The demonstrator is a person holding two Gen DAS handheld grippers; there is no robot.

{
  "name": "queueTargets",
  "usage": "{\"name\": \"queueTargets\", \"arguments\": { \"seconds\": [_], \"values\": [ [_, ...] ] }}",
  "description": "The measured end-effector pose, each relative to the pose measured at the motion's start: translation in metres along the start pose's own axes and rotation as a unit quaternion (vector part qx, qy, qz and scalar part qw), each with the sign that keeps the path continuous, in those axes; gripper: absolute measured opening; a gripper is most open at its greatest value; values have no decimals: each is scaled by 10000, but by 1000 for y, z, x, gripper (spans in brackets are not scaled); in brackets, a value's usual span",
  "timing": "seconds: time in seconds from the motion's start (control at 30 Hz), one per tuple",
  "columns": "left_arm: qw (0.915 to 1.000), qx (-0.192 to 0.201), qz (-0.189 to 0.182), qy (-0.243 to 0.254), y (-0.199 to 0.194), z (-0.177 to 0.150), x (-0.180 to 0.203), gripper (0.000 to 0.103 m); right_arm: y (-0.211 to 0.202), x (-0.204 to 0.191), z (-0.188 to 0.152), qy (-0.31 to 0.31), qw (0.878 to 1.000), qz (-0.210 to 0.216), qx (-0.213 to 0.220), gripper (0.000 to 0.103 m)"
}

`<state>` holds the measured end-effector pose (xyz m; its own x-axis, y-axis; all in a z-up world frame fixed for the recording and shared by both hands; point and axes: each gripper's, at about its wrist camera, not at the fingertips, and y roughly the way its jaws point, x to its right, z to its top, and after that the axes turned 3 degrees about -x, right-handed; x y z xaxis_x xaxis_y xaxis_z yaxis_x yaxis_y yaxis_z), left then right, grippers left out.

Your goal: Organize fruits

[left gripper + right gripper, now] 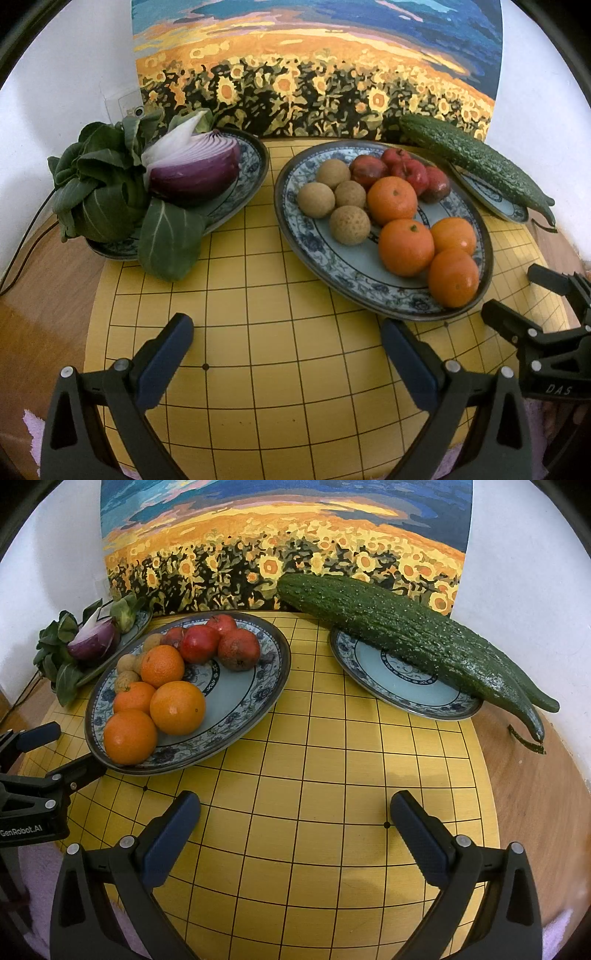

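1. Nearest: left gripper point(286, 339) wide open, holding nothing, hovering over the yellow gridded Go board point(258, 369). Right gripper point(295, 812) likewise spread wide and empty, at 4 o'clock of the left one. Probably parked clear of the plates.
2. Mid-board: large oval fruit plate point(332, 273), blue floral rim. Grouped by kind, so sorting looks largely done: four oranges point(406, 246) at 5 o'clock, four longans point(349, 224) at 9 o'clock, red fruits point(415, 173) at 12 o'clock; exact kind unclear.
3. Right of the fruit plate, at 2 o'clock: small round plate point(373, 664), two cucumbers point(406, 635) lying across the rim and overhanging, too long to sit inside.
4. Far left, 10 o'clock: vegetable plate point(255, 166) with halved red onion point(195, 170) and bok choy point(99, 184); kept apart from the fruit.
5. Back: sunflower painting point(314, 74) leaning on the white wall.
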<state>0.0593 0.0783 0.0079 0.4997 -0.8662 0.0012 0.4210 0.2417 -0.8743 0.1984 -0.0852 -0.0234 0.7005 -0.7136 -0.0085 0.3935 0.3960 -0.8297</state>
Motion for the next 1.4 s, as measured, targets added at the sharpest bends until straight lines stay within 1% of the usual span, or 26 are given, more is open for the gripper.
{"name": "queueTargets", "arguments": {
  "seconds": [1.4],
  "values": [
    [10000,2,-1,-4,0,0,0,103,3,2,4,38,10000,-22,-1,103]
  ]
}}
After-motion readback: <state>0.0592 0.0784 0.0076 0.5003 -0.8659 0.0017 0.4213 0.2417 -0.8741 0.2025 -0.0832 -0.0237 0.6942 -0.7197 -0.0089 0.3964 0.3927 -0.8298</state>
